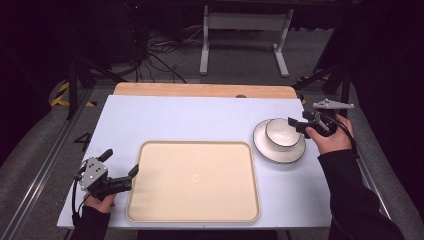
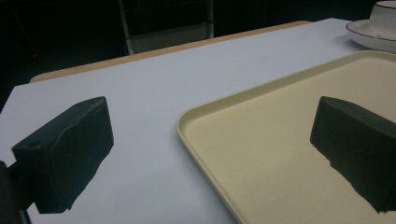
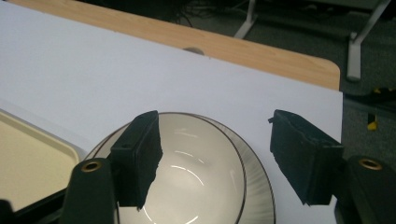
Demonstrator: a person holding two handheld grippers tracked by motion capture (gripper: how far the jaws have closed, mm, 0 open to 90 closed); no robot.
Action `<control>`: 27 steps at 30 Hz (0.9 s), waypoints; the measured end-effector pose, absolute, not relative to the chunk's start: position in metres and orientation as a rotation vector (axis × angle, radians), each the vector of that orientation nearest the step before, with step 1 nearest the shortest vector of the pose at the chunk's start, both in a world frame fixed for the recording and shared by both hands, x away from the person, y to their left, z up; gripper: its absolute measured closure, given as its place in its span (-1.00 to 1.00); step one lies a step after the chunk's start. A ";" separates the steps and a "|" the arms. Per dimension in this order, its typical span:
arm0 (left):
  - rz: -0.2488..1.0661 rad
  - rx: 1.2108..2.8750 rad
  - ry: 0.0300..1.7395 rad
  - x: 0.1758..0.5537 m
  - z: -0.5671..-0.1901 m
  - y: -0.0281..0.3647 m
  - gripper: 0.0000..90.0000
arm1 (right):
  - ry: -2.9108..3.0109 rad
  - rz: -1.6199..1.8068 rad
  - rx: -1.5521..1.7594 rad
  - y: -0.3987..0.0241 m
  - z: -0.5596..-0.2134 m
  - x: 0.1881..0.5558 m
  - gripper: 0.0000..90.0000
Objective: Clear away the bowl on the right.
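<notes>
Plenty of bare tabletop (image 1: 190, 117) behind the tray (image 1: 194, 181), so a hand could sweep straight across there. The tray's raised rim is the main bump in the middle. On the right, the bowl (image 1: 281, 132) sitting on its plate (image 1: 279, 154) blocks the way, with the right gripper (image 1: 296, 124) crowding its rim. The left gripper (image 1: 120, 170) sits spread just beside the tray's left edge.

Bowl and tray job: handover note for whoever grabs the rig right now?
Right gripper: open, jaws straddling the right rim of the bowl, no grip yet.
Left gripper: open, holds nothing, at the left edge of the tray.
Bowl sits on the plate, right of the tray. Nothing lies in the tray.
Done: approach to the bowl.
Left, probably: close on the rim, lift, move bowl and plate to the tray.
</notes>
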State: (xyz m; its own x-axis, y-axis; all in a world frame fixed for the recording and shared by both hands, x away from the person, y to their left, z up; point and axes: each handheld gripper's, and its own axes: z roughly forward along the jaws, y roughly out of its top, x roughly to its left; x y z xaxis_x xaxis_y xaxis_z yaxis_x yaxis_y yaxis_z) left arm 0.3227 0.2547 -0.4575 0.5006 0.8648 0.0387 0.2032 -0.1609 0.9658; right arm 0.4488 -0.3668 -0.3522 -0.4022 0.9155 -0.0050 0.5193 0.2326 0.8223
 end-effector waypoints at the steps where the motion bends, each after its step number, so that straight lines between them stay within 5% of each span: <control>1: 0.764 1.663 0.922 0.322 -0.457 0.255 -1.00 | 2.024 1.031 1.327 -0.367 -0.352 0.451 -0.22; 27: 0.766 1.672 0.919 0.321 -0.458 0.253 -1.00 | 2.254 0.703 1.655 -0.372 -0.374 0.494 0.25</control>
